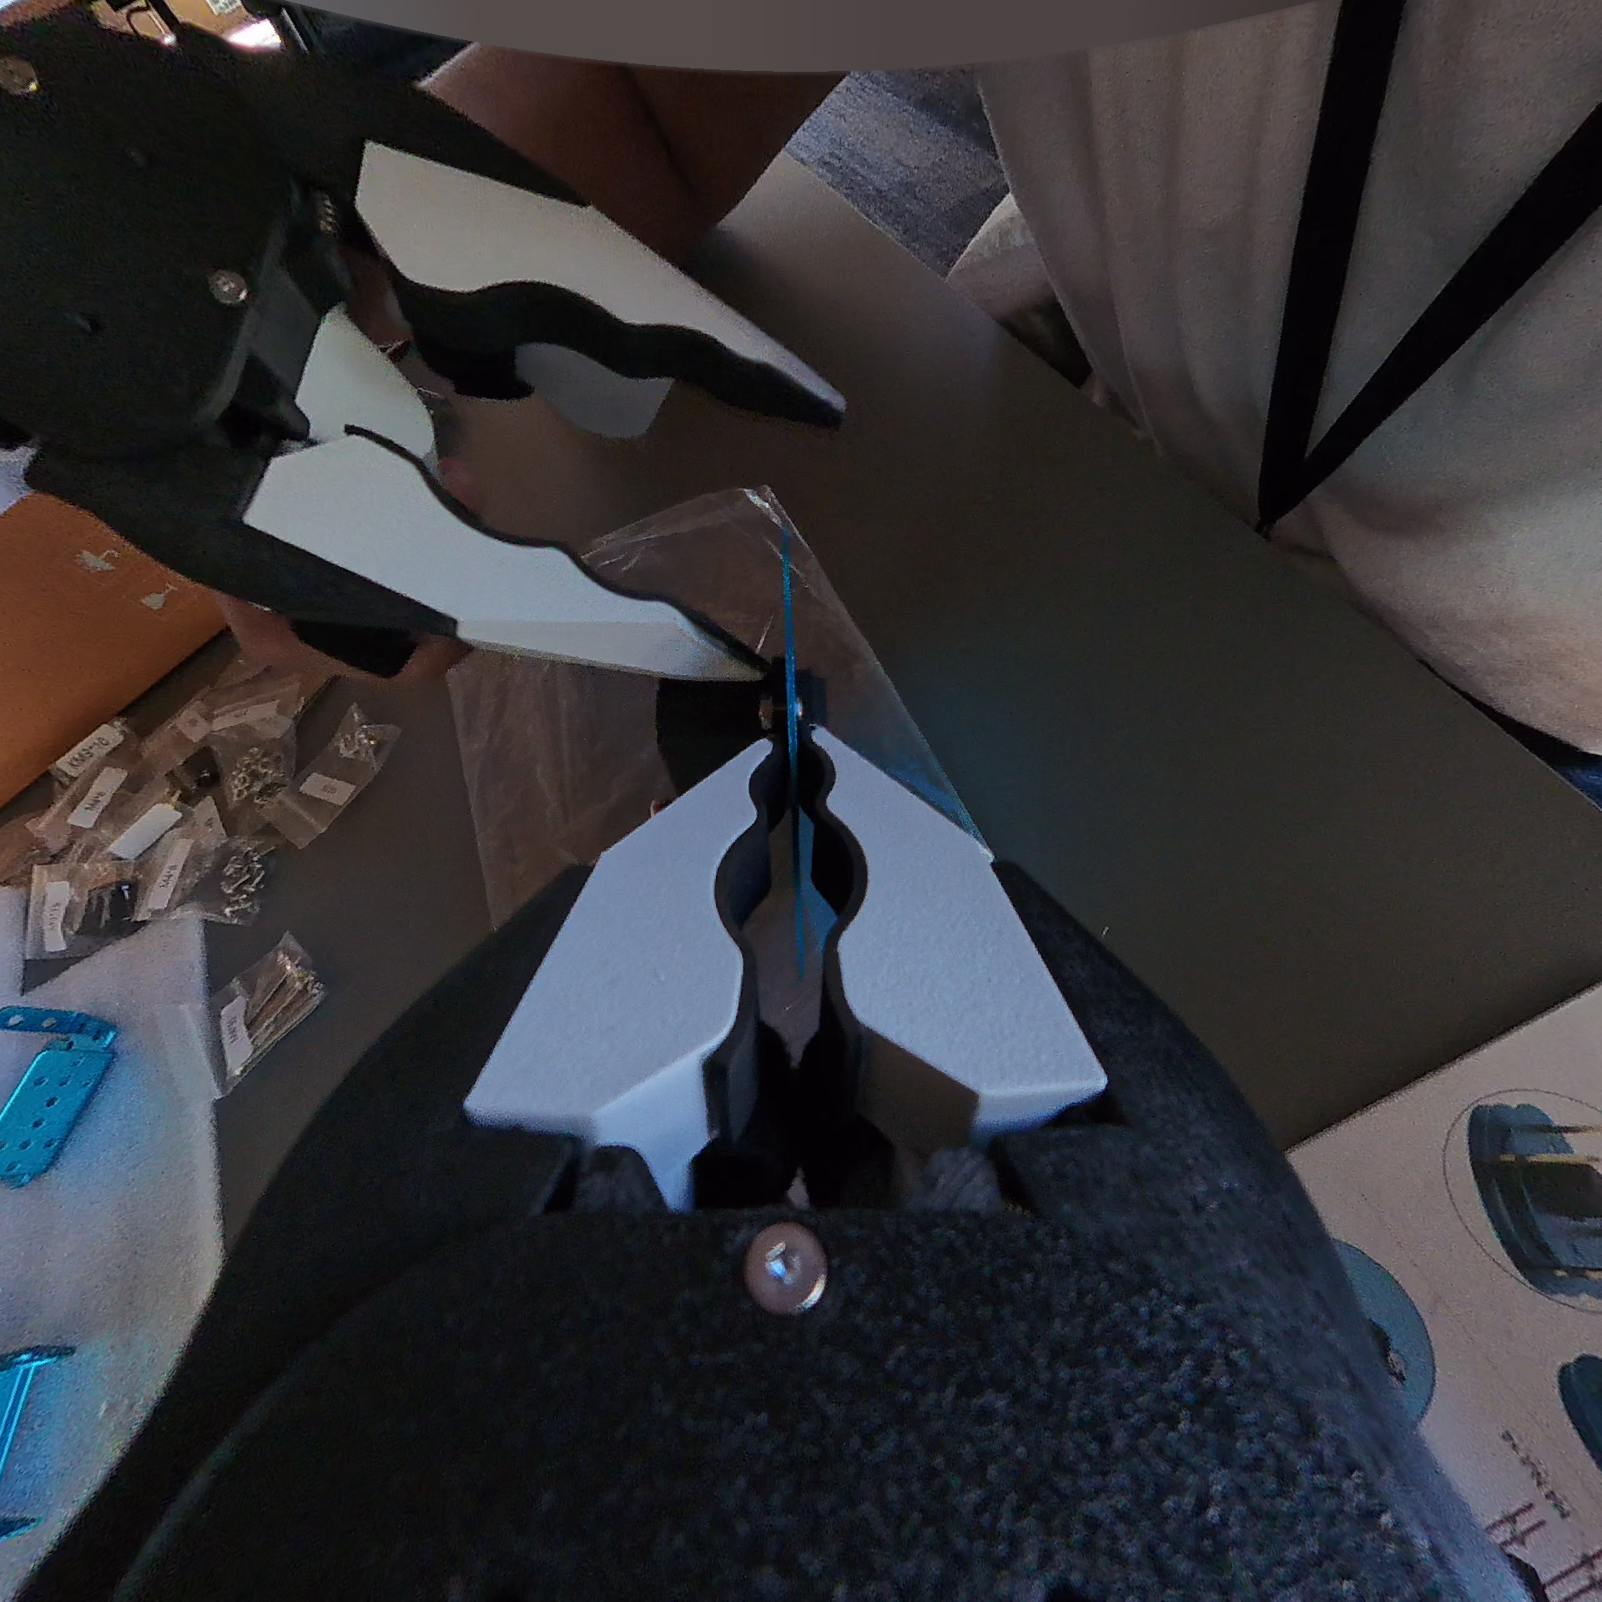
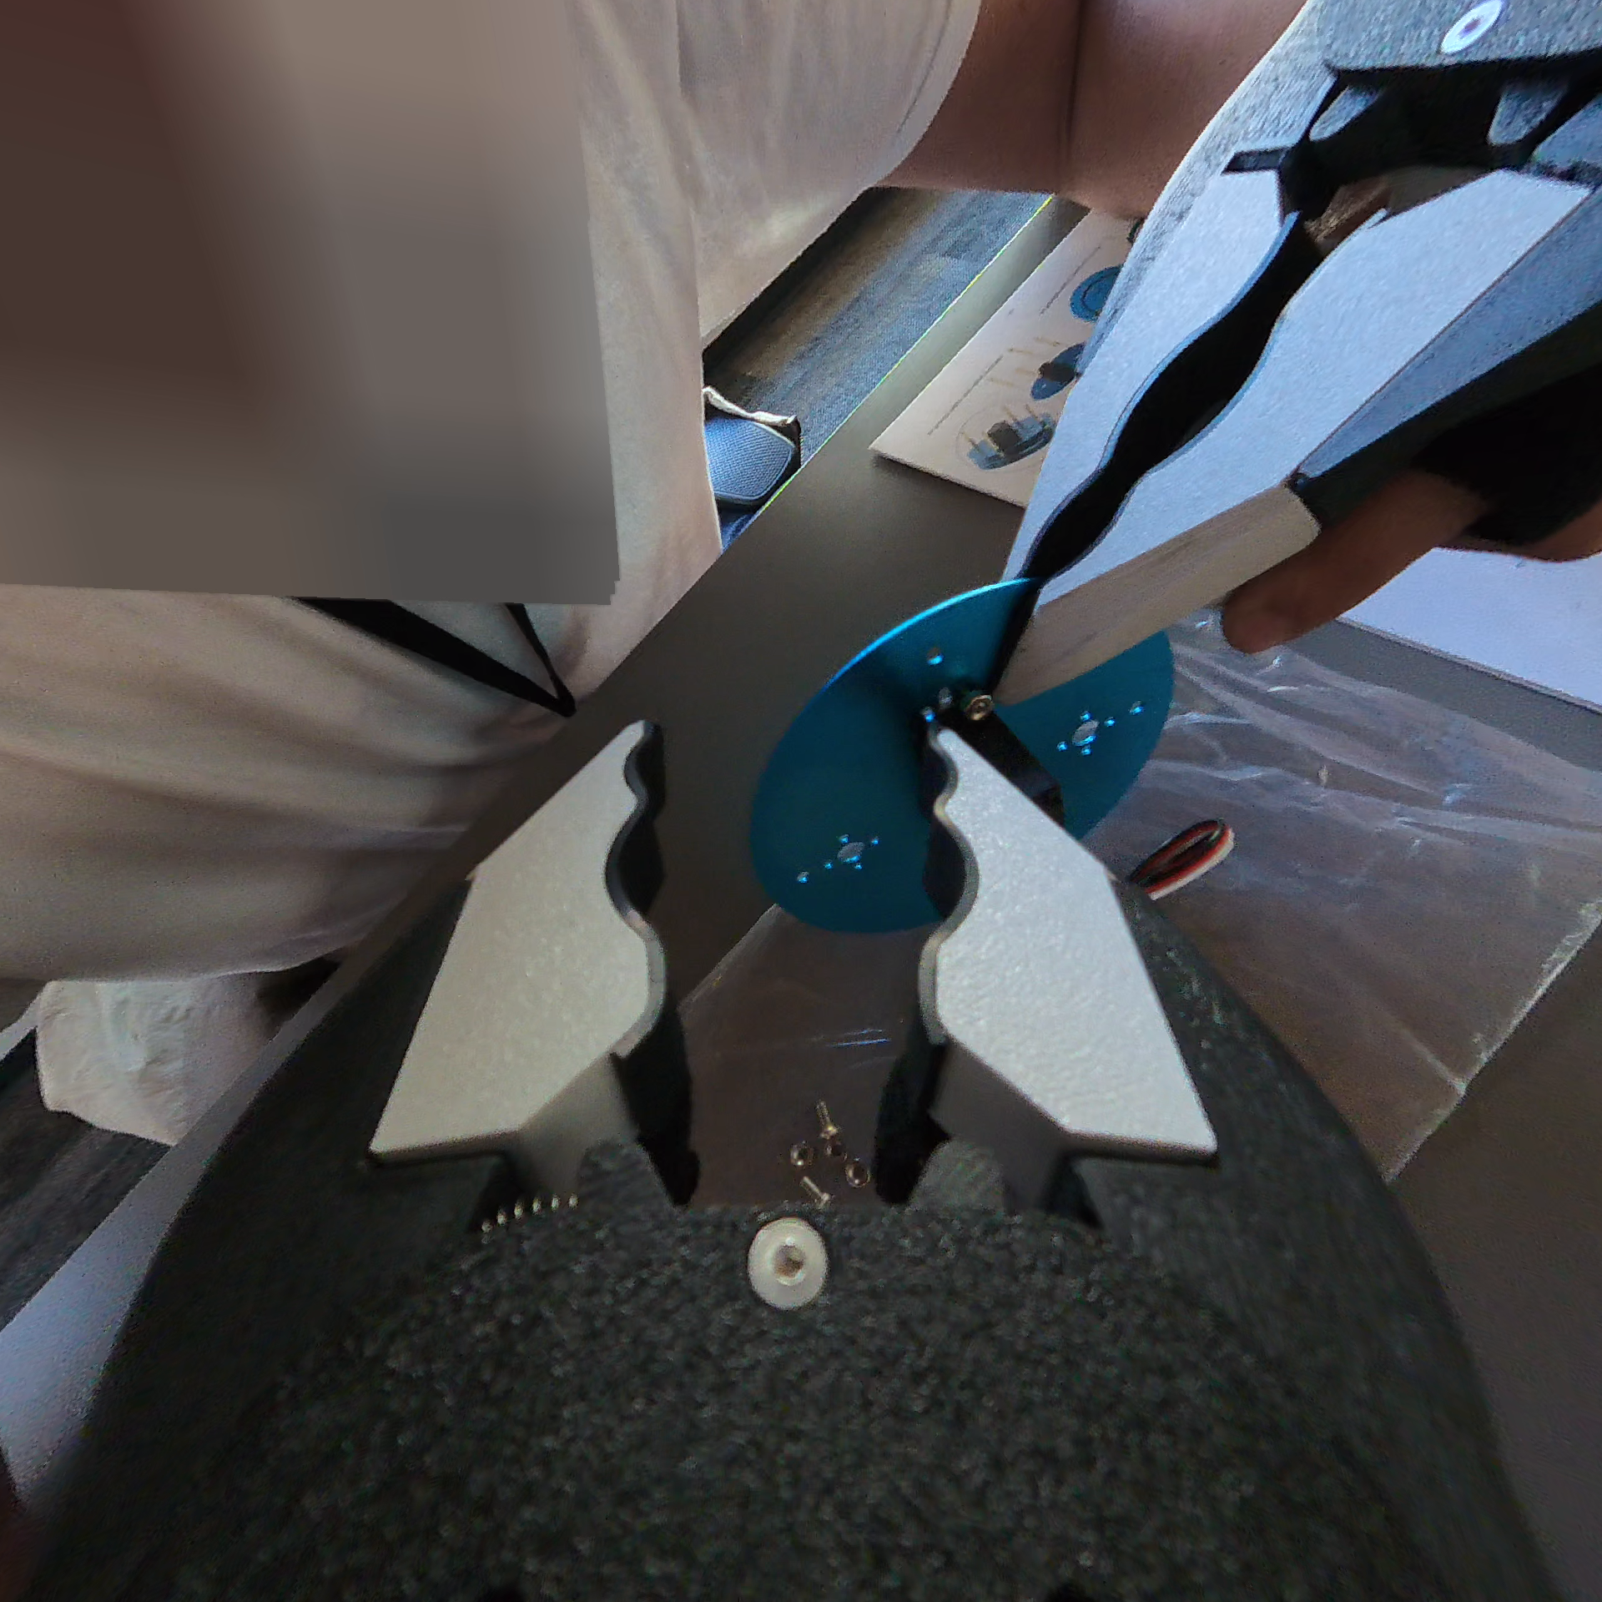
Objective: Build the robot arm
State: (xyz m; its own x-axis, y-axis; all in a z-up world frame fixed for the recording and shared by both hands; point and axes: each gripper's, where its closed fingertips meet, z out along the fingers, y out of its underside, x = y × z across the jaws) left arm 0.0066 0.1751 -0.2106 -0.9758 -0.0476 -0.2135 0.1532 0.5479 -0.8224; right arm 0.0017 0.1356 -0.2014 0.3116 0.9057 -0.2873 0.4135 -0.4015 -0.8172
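My left gripper [image 1: 793, 745] is shut on a thin blue metal plate [image 1: 787, 607], which I see edge-on in the left wrist view. In the right wrist view the blue plate [image 2: 832, 780] shows flat, with two rounded lobes and small holes, held above the dark table [image 2: 780, 607] by the left gripper [image 2: 1027, 607]. My right gripper [image 2: 789, 737] is open. Its right fingertip [image 2: 941, 745] touches the plate's middle beside a small screw [image 2: 980, 706] and a black part. The right gripper also shows open in the left wrist view [image 1: 793, 542].
Small loose screws and nuts [image 2: 823, 1153] lie on a clear plastic bag [image 2: 1300, 867]. Red, black and white wires [image 2: 1188, 854] hang behind the plate. Bags of hardware [image 1: 173, 823], blue perforated strips [image 1: 52, 1101] and a printed sheet [image 1: 1474, 1257] lie around. A person in light clothing sits close behind.
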